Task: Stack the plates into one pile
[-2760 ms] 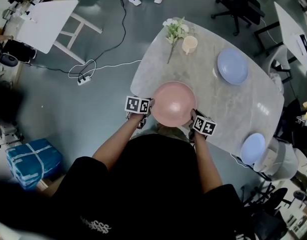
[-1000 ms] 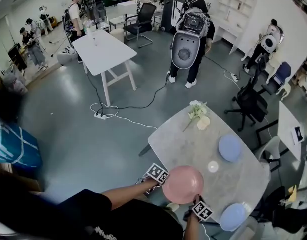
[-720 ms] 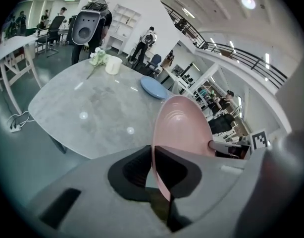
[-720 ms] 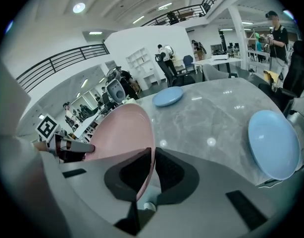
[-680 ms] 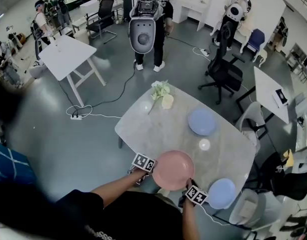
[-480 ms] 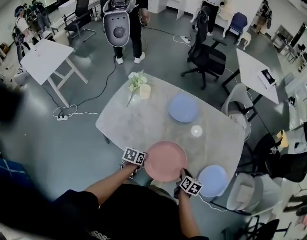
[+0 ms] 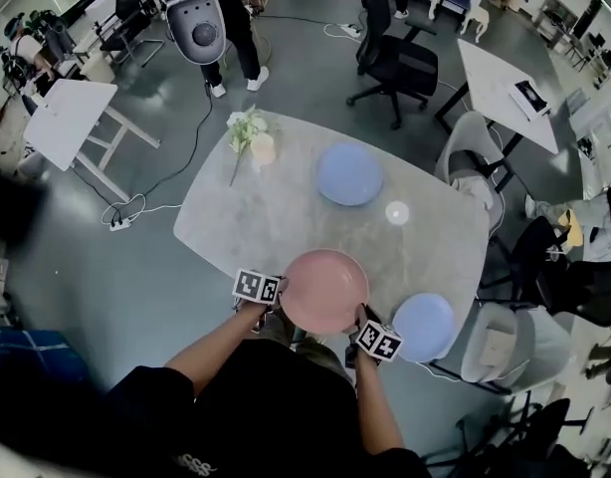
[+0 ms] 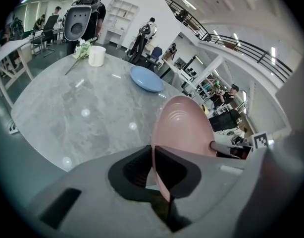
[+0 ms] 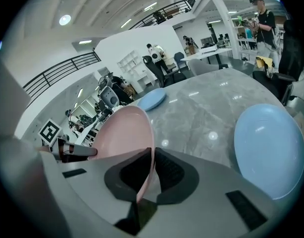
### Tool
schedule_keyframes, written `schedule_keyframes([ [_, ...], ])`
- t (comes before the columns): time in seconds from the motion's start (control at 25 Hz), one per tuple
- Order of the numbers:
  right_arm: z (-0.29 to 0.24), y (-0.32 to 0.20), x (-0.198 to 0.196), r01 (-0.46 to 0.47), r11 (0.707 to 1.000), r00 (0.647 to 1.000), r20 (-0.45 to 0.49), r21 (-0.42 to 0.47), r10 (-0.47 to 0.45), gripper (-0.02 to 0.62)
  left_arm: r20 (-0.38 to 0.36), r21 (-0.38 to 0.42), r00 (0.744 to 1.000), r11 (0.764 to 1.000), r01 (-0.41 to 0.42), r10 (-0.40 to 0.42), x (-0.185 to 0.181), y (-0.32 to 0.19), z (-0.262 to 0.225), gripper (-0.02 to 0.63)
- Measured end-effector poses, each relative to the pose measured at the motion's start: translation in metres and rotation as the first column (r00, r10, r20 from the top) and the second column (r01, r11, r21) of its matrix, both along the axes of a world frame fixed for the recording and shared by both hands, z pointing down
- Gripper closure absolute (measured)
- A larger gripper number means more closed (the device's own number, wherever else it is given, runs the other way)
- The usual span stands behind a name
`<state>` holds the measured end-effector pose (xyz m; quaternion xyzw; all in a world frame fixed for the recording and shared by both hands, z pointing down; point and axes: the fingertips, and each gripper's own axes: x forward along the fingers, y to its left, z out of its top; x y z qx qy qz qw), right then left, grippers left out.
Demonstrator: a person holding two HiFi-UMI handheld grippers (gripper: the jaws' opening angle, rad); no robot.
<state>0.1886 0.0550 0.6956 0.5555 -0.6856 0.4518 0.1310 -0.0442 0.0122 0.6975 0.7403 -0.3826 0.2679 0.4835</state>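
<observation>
A pink plate (image 7: 325,289) hangs over the near edge of the grey marble table (image 7: 256,217), held by both grippers. My left gripper (image 7: 278,292) is shut on its left rim, and my right gripper (image 7: 363,325) is shut on its right rim. In the left gripper view the pink plate (image 8: 184,130) stands edge-on between the pads of the left gripper (image 8: 154,155). In the right gripper view the pink plate (image 9: 123,133) sits likewise in the right gripper (image 9: 151,157). A blue plate (image 7: 423,327) lies just right of it, and another blue plate (image 7: 349,174) lies farther back.
A cream cup (image 7: 262,147) with white flowers (image 7: 243,123) stands at the table's far left. A small white round thing (image 7: 396,211) lies near the far plate. Office chairs (image 7: 395,63), white tables (image 7: 57,118) and a humanoid robot (image 7: 201,23) stand around.
Both grippers have carried the pink plate along the table's near edge toward the near blue plate. The head view has swung, so the table now sits more centrally.
</observation>
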Motion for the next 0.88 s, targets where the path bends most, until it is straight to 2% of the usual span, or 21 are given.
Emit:
schedule_keyframes([
  [0.36, -0.004, -0.038, -0.017, -0.014, 0.999, 0.999, -0.035, -0.044, 0.013, 0.563, -0.019, -0.045, 1.000, 0.999, -0.019, 0.018, -0.018, -0.038, 0.007, 0.575],
  [0.56, -0.004, -0.066, -0.031, -0.036, 0.998, 0.999, -0.036, -0.049, 0.034, 0.563, -0.033, -0.034, 0.999, 0.999, -0.035, 0.034, -0.031, -0.071, 0.005, 0.575],
  [0.88, -0.012, -0.126, -0.022, -0.072, 0.997, 0.996, -0.061, -0.037, 0.070, 0.566, -0.082, -0.006, 0.994, 0.997, -0.078, 0.078, -0.020, -0.136, -0.003, 0.574],
])
